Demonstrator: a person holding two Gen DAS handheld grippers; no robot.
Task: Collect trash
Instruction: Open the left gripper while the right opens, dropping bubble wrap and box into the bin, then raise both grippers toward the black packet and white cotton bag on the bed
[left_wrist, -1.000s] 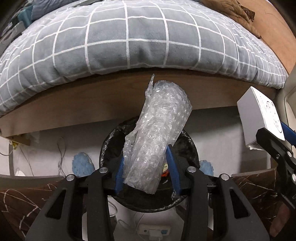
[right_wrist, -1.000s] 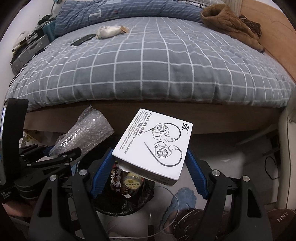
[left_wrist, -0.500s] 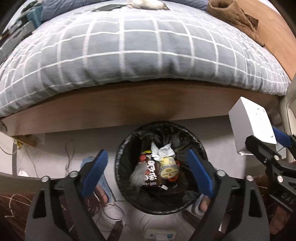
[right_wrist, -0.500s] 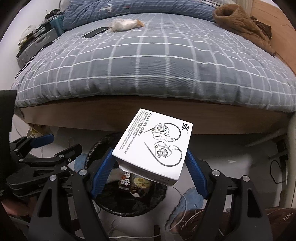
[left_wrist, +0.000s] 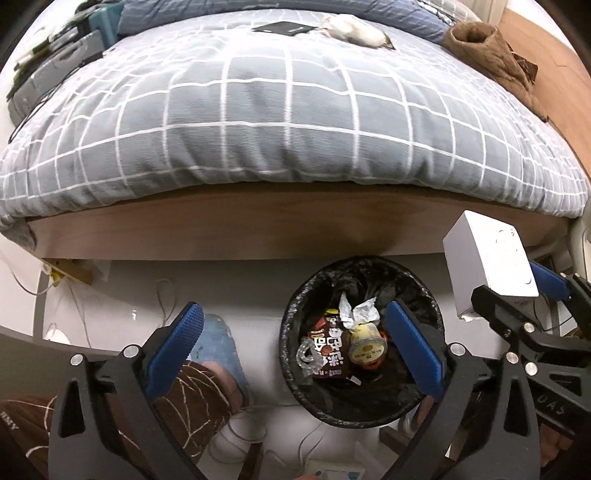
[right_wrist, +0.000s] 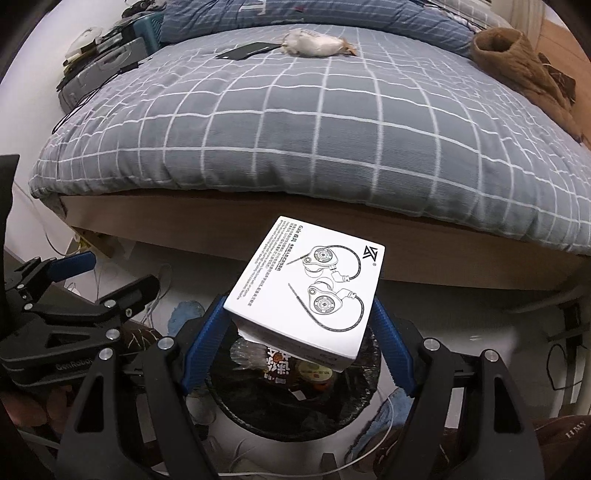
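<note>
Quilt (left_wrist: 288, 122): matt woven cloth, grey with white grid; just below it, bed frame (left_wrist: 258, 236) of smooth brown wood-look board. Below the frame, bin (left_wrist: 295, 321) lined with crinkled glossy black plastic. White box (right_wrist: 306, 288): smooth matt card, printed; gripper pads (left_wrist: 177, 347) blue, finely knurled rubbery plastic.

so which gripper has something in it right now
The right gripper: it is clamped on the white earphone box above the trash bin. The left gripper is opening, nothing between its pads.
</note>
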